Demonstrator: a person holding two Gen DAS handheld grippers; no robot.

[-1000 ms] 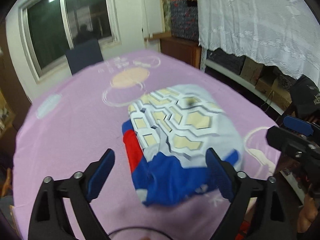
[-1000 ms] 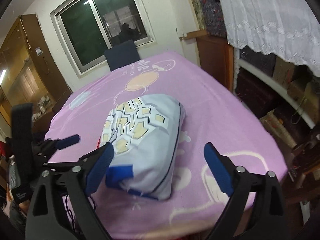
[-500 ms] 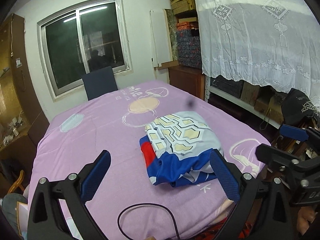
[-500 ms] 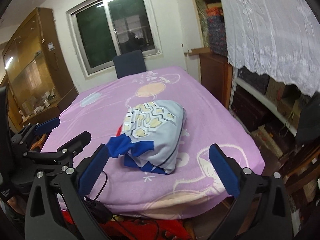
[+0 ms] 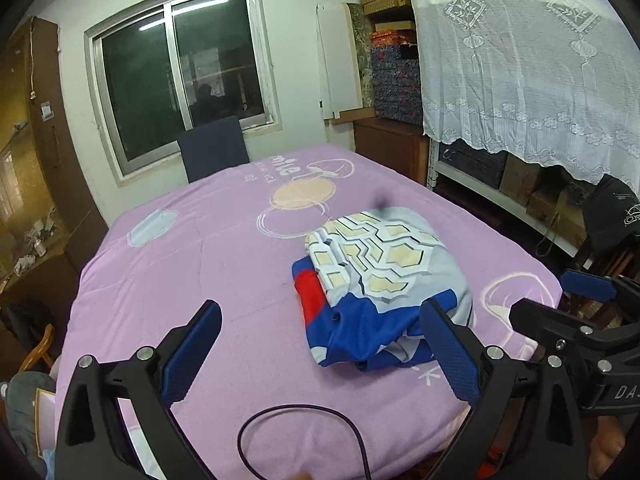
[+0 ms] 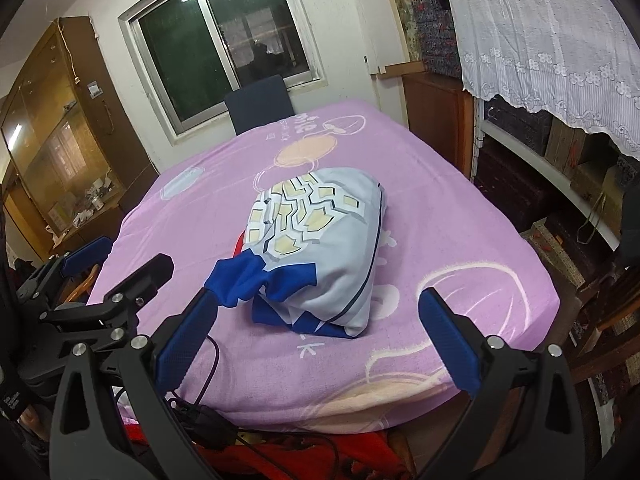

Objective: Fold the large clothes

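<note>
Both grippers (image 5: 320,354) (image 6: 316,336) withdrew, jaws spread, from folded garment (image 5: 384,276).

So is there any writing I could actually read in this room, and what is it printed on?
"mile": large letters on the far end of the pink printed bedsheet; the start of the word is unclear.
"K": white letter on the same sheet, just in front of the folded grey, blue and red garment.
"DA": cut-off letters on the black right gripper.
Smaller print under "mile": too blurred to read.
White emblem on the black bag: unreadable.
</note>
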